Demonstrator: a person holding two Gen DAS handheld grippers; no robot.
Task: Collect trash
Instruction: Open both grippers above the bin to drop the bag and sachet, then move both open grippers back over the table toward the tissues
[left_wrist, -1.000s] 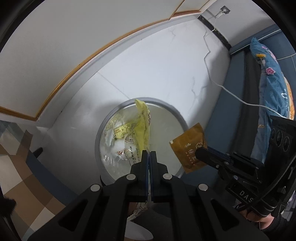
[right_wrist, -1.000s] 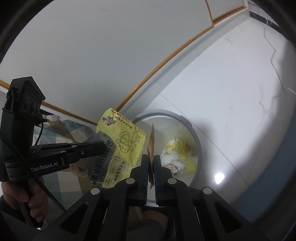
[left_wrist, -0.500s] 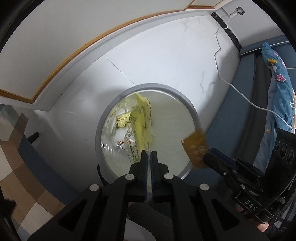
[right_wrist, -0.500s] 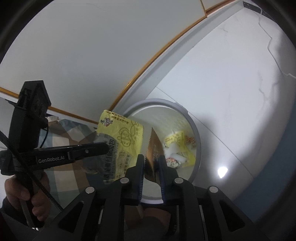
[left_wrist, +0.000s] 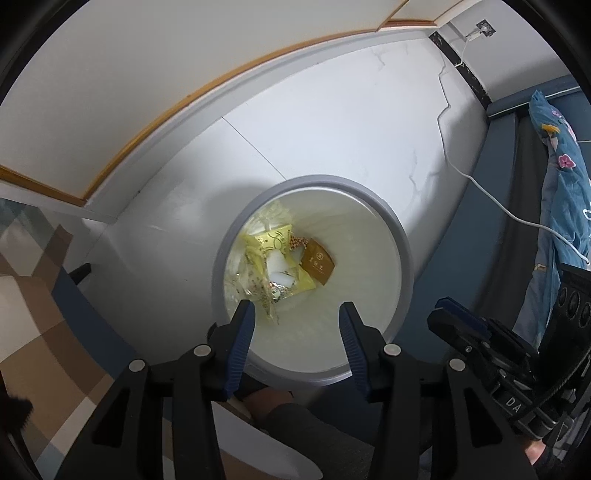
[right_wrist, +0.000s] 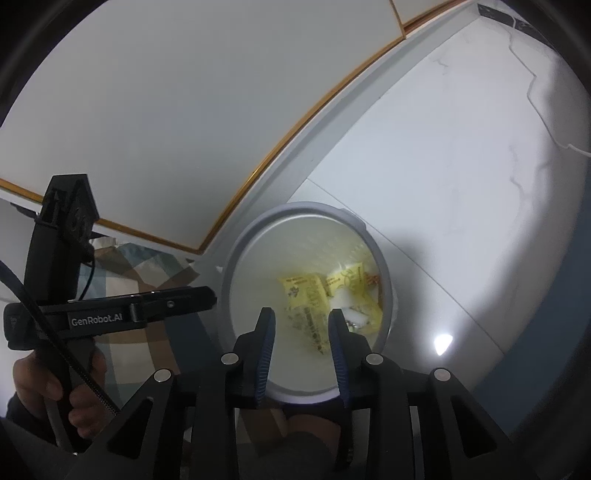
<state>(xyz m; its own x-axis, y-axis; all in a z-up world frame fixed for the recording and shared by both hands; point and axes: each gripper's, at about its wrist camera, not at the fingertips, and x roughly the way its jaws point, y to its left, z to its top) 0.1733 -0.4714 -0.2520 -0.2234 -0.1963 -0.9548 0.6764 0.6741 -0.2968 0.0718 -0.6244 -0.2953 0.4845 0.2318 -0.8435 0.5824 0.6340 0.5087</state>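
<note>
Two grippers, the left gripper (left_wrist: 295, 314) and right gripper (right_wrist: 301, 321), hang spread wide and empty above the grey bin (left_wrist: 404, 254), positioned for dropping; the yellow wrapper (right_wrist: 304, 295) and brown sachet (left_wrist: 317, 260) lie inside among other trash.

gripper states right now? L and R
Left hand-held gripper: open, holding nothing, over the bin.
Right hand-held gripper: open, holding nothing.
</note>
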